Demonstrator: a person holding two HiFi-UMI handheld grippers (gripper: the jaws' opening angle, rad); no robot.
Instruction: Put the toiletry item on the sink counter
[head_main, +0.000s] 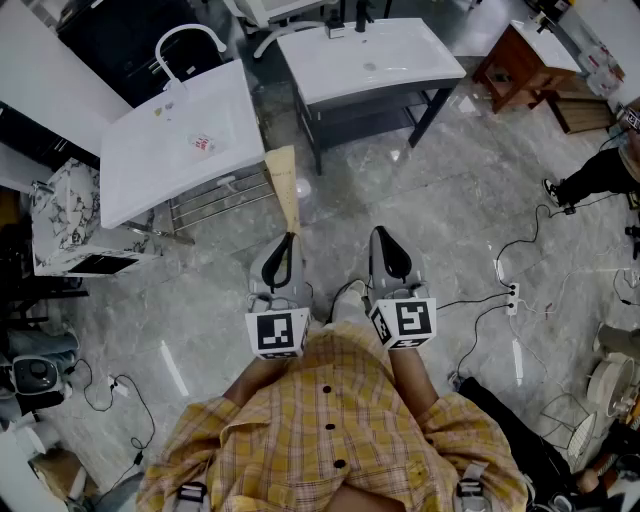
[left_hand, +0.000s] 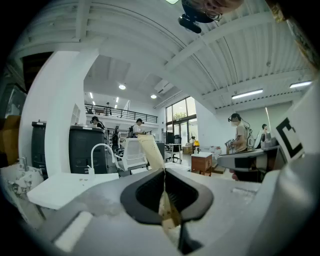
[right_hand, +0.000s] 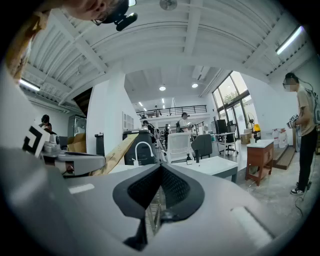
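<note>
My left gripper (head_main: 287, 240) is shut on a flat tan toiletry packet (head_main: 283, 188); the packet sticks out past the jaws toward the near corner of a white sink counter (head_main: 140, 170) with an arched white tap (head_main: 186, 40). In the left gripper view the packet (left_hand: 151, 151) rises from between the closed jaws of that gripper (left_hand: 164, 172), with the counter (left_hand: 60, 184) ahead on the left. My right gripper (head_main: 385, 237) hangs beside it, shut and empty. The right gripper view shows its jaws (right_hand: 160, 167) meeting, and the packet (right_hand: 113, 154) slanting at the left.
A second white sink counter (head_main: 400, 62) on dark legs stands further ahead. A wooden side table (head_main: 520, 62) is at the far right. Cables and a power strip (head_main: 512, 295) lie on the marble floor. A patterned bag (head_main: 62, 215) sits left of the near counter. A person (right_hand: 302, 135) stands at the right.
</note>
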